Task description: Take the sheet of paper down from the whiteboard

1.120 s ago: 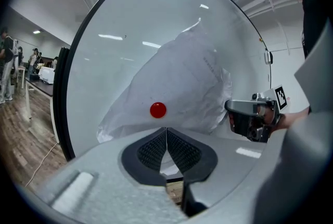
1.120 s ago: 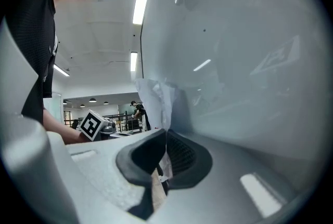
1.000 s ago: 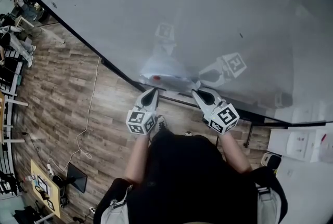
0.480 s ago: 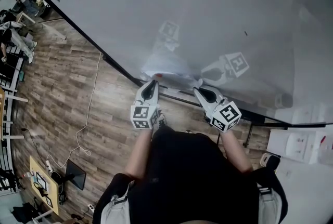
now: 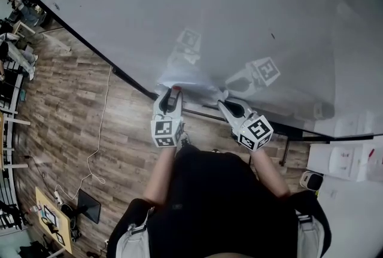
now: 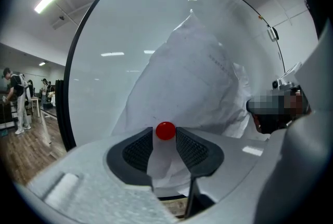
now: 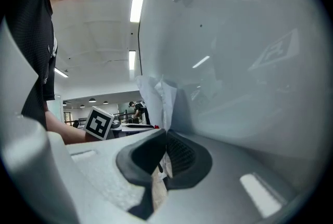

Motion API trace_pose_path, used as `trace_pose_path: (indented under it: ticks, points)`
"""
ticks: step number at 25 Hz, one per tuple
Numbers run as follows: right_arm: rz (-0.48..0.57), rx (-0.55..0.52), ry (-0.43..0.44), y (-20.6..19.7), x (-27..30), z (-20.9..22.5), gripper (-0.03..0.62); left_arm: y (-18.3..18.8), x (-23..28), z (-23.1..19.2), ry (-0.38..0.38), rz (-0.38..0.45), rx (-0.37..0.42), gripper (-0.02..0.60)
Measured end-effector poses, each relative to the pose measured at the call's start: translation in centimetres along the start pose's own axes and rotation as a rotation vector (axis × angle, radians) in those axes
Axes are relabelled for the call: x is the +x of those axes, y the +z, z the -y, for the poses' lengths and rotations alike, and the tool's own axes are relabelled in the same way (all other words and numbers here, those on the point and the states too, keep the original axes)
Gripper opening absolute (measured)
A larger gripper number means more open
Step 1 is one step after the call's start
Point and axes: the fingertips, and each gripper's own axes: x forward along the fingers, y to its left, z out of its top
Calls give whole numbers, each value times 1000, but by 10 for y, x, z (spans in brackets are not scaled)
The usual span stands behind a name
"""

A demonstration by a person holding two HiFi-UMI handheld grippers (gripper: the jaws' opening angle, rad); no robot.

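Observation:
A crumpled white sheet of paper (image 5: 187, 79) (image 6: 192, 82) hangs on the whiteboard (image 5: 239, 11), pinned by a round red magnet (image 5: 175, 90) (image 6: 165, 130). My left gripper (image 5: 173, 93) (image 6: 165, 138) points at the board. Its jaws have just been opening, and the magnet now sits between their tips with the paper behind it. I see no firm press on the magnet. My right gripper (image 5: 222, 103) (image 7: 165, 146) is shut on the sheet's right edge (image 7: 157, 97), which runs down between its pads.
The whiteboard's dark frame (image 5: 119, 71) and its stand rail (image 5: 209, 114) run just below the grippers. A wood floor (image 5: 66, 107) with a loose cable (image 5: 99, 149) lies left. White furniture (image 5: 344, 161) stands right. People (image 5: 18, 53) are far left.
My left gripper has moved forward and up to the magnet, and its jaws have parted; the magnet that lay beyond its tip is now between them. The right gripper has stayed put.

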Motion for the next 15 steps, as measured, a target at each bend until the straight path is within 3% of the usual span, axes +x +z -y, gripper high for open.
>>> trace_pose_path:
  ticks: [15]
  points:
    - [-8, -7, -14, -2, -2, -4, 5, 0, 9, 2, 38, 14, 17, 126]
